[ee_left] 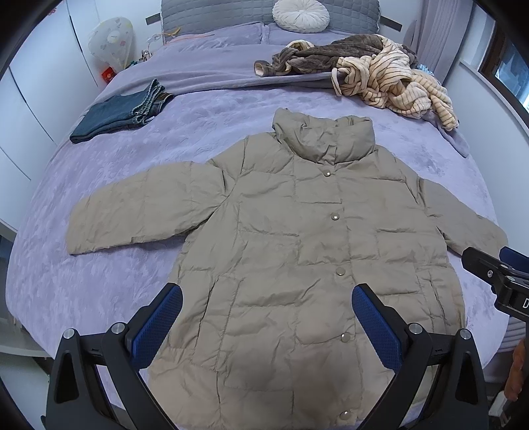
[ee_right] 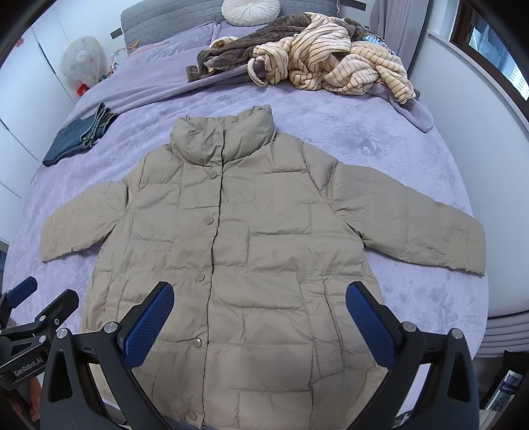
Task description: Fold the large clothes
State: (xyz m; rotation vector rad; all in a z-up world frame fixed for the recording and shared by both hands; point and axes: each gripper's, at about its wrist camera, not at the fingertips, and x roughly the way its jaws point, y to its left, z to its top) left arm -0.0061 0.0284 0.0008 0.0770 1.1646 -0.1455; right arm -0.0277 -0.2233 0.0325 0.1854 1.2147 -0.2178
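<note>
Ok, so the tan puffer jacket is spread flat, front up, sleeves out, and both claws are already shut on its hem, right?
Not quite. Both wrist views show the left claw and right claw open above the tan puffer jacket, gripping nothing. It is spread flat, front up, sleeves out.

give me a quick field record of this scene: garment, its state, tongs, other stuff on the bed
garment: beige puffer jacket
state: spread flat, front up, snapped shut, both sleeves out, no fold yet
surface: purple bedspread
left tongs: open, holding nothing, above the hem
right tongs: open, holding nothing, above the hem
folded already: jeans, far left of the bed
unfolded pile: striped fleece garment and brown fleece garment near the headboard
also: round white cushion
</note>
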